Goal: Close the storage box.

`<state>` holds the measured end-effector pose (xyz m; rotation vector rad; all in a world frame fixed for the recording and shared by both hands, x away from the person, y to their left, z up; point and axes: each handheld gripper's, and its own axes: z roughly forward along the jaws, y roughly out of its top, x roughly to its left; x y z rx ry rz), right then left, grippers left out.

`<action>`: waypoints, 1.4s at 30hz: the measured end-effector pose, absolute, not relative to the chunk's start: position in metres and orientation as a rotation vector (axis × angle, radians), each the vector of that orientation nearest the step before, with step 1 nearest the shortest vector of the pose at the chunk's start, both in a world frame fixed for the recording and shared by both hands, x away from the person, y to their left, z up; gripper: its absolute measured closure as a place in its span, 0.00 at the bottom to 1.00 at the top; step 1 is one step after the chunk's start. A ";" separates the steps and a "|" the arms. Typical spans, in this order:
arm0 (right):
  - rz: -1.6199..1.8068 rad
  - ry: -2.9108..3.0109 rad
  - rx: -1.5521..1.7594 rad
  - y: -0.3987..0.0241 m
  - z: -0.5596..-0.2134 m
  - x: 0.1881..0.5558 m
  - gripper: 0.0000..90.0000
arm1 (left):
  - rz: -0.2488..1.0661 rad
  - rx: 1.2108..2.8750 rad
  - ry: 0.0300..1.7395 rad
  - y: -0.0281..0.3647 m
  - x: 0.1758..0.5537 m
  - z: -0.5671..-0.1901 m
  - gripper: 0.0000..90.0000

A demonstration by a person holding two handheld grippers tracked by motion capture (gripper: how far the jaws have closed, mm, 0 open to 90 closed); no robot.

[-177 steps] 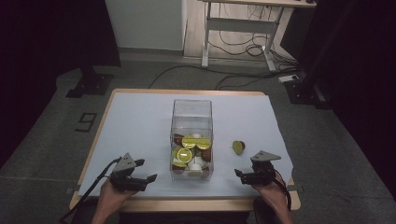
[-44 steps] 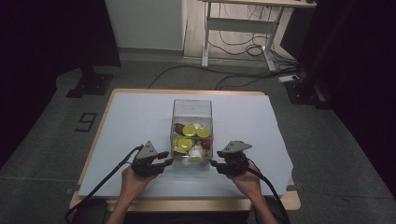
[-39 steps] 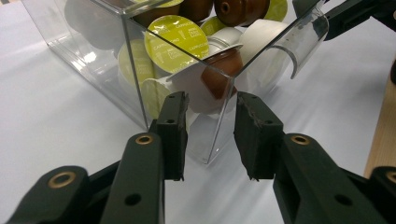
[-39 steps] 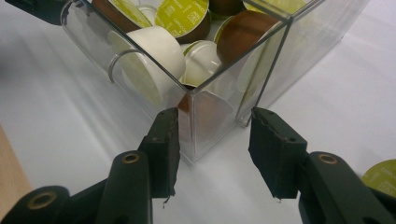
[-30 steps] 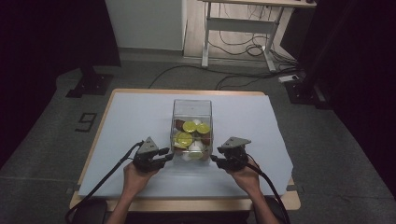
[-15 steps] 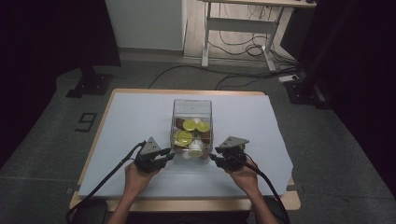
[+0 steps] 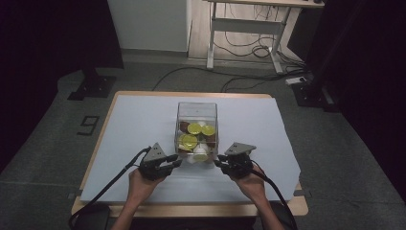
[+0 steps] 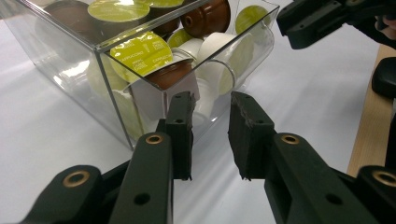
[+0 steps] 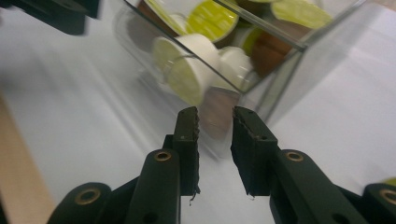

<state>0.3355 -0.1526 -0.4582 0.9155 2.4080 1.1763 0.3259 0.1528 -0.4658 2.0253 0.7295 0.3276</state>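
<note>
A clear plastic box [image 7: 197,111] stands mid-table, holding several coffee capsules [image 7: 189,140] with yellow-green lids, some brown and some white. My left gripper [image 7: 176,163] sits at the box's near left corner and my right gripper [image 7: 218,163] at its near right corner. In the left gripper view the jaws [image 8: 211,105] stand a little apart with nothing between them, tips close to the box wall [image 8: 116,116]. The right gripper [image 9: 215,116] is the same, with a narrow empty gap right before the box [image 9: 280,70], which looks tilted. White capsules [image 9: 194,70] lie against the near wall.
A white sheet [image 7: 134,129] covers the wooden table [image 7: 191,210], whose near edge is just behind my hands. A sliver of yellow-green [image 9: 390,182] shows at the right gripper view's lower right. Cables trail from both grippers. A desk and floor cables lie beyond the table.
Both grippers came in from the table's near corners to the box's near corners. Over the last second they barely moved, while the capsules shifted inside the box.
</note>
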 end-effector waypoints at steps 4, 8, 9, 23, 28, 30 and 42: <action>1.192 2.415 0.893 -0.149 -0.458 0.335 0.79 | 0.335 2.031 0.739 0.152 0.328 -0.467 0.77; 1.200 2.422 0.894 -0.147 -0.459 0.337 0.79 | 0.328 2.030 0.742 0.152 0.330 -0.468 0.78; 1.199 2.422 0.889 -0.147 -0.459 0.337 0.79 | 0.329 2.033 0.739 0.152 0.330 -0.468 0.79; 1.186 2.393 0.916 -0.143 -0.459 0.349 0.83 | 0.353 2.039 0.760 0.148 0.343 -0.467 0.80; 1.186 2.388 0.914 -0.140 -0.460 0.353 0.85 | 0.357 2.041 0.760 0.146 0.346 -0.467 0.81; 1.185 2.386 0.917 -0.139 -0.461 0.354 0.87 | 0.364 2.043 0.760 0.145 0.348 -0.467 0.82; 1.169 2.363 0.927 -0.135 -0.463 0.364 0.91 | 0.383 2.038 0.783 0.144 0.359 -0.467 0.86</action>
